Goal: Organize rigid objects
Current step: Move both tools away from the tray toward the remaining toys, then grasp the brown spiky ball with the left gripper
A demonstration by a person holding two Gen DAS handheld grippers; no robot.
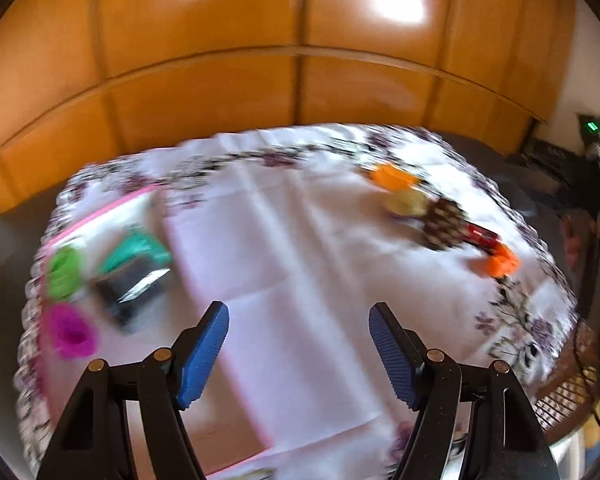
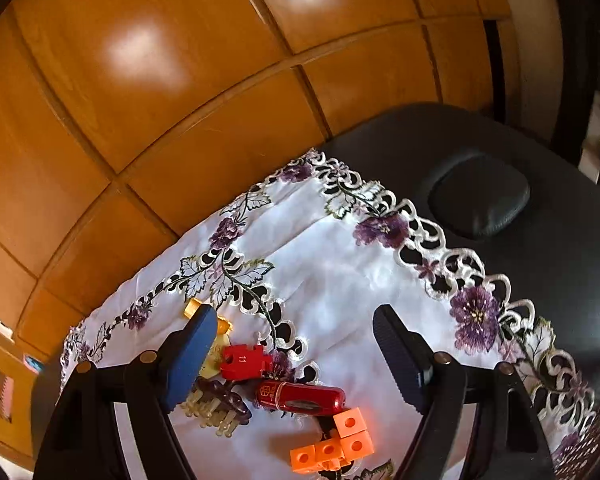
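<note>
Both tools are empty-handed. The left gripper (image 1: 299,354) has its blue pads spread apart with only bare cloth showing between them, and the right gripper (image 2: 296,360) likewise stands wide with nothing clamped.

The task looks partly done. At the left of the left wrist view sits a pink-edged tray (image 1: 100,210) holding a green piece (image 1: 63,272), a teal piece (image 1: 138,250), a dark box-like item (image 1: 134,290) and a magenta cup (image 1: 73,332). That view is badly smeared, so I may be misjudging whether all four lie inside the tray or some sit just beside it.

What remains is a loose cluster on the embroidered tablecloth (image 2: 340,280), at the right of the left view and at the lower left and lower centre of the right view. It holds a red pen-like case (image 2: 302,396), a red keyed block (image 2: 242,362), a yellow piece (image 2: 222,326) partly hidden by the left finger, a dark clip with pale teeth (image 2: 220,404), and joined orange cubes (image 2: 332,444).

The red case lies flat, its long axis running nearly left to right in the right view, tilted slightly down to the right, its rounded end toward the right. It lies partly in the gap between the open fingers, near their base, so it seems the likeliest next pick.
</note>
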